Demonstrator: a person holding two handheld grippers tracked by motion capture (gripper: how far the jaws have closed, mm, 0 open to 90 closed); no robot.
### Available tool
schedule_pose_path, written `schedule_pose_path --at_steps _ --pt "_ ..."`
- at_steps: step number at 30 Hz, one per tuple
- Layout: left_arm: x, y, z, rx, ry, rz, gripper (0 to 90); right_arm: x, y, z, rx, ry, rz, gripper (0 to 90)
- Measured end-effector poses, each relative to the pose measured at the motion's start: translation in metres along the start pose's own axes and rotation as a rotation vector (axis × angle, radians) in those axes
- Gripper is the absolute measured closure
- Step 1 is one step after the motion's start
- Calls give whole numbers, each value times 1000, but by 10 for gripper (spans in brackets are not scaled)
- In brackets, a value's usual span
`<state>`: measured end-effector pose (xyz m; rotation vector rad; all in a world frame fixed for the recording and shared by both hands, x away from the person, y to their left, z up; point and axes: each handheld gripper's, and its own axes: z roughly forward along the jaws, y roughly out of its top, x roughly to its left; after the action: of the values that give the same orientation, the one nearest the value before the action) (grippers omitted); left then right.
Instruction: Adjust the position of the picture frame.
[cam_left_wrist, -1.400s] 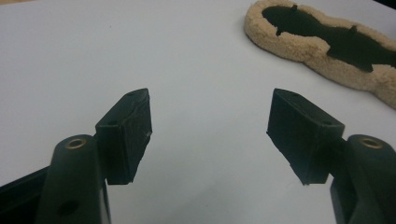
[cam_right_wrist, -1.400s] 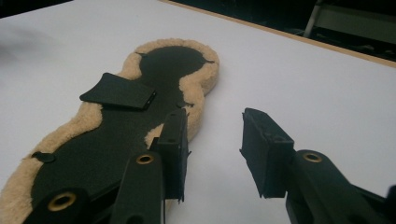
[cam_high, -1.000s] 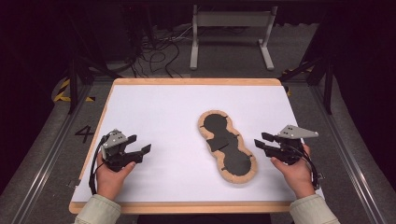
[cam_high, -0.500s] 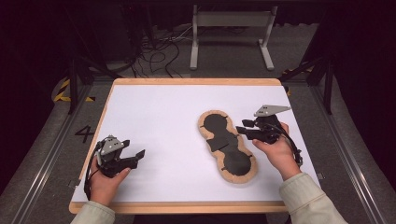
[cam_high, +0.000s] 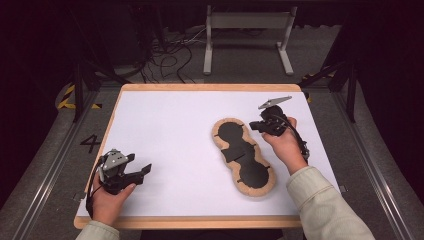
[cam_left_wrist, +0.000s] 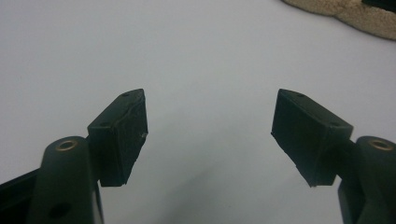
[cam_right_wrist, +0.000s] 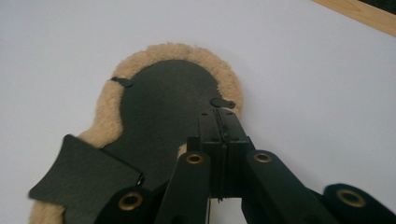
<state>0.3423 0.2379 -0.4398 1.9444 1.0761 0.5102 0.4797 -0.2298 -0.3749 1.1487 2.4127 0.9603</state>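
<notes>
A peanut-shaped tan fleece pad (cam_high: 243, 155) with a black leather face lies right of centre on the white board. A black flap (cam_high: 235, 152) sticks up at its waist. My right gripper (cam_high: 255, 126) is at the right edge of the pad's far lobe. In the right gripper view its jaws (cam_right_wrist: 218, 114) have just been closing and now stand pressed together with nothing seen between them. Their tips are just short of a small black tab (cam_right_wrist: 222, 102) on the pad (cam_right_wrist: 163, 93). My left gripper (cam_high: 142, 172) rests near the board's front left, open, over bare white surface (cam_left_wrist: 210, 126).
The white board (cam_high: 165, 125) has a wooden rim. Behind it stand a metal frame (cam_high: 247, 30) and loose cables (cam_high: 170, 55) on the dark floor. A painted "4" (cam_high: 90, 143) marks the grey surface left of the board.
My right gripper has moved away from me and leftward, from beside the pad's near lobe to the far lobe's edge, and its jaws have closed. The left gripper has barely shifted.
</notes>
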Motion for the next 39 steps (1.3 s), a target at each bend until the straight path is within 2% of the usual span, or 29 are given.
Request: schedule_pose_path --at_steps 11,14,18,21,24,27,35,39 --pt "5 -6 -6 -7 10 -22 276 -18 6 33 63 -48 41 900" --pt "6 -6 -7 -16 3 -41 275 -23 6 42 85 -57 53 900" --pt "5 -5 -4 -2 -3 -36 277 -25 3 53 120 -71 56 900" --pt "4 -5 -3 -2 -3 -24 278 -24 1 61 152 -83 57 900" --pt "2 -5 -3 4 -2 -13 279 -23 0 66 161 -86 73 899" --pt "3 -5 -3 6 -2 -13 278 -20 1 71 178 -94 62 900" --pt "3 -5 -2 9 -4 -9 278 -11 5 76 171 -82 44 900" --pt "2 -5 -2 5 -6 -17 278 3 12 84 160 -66 20 900"
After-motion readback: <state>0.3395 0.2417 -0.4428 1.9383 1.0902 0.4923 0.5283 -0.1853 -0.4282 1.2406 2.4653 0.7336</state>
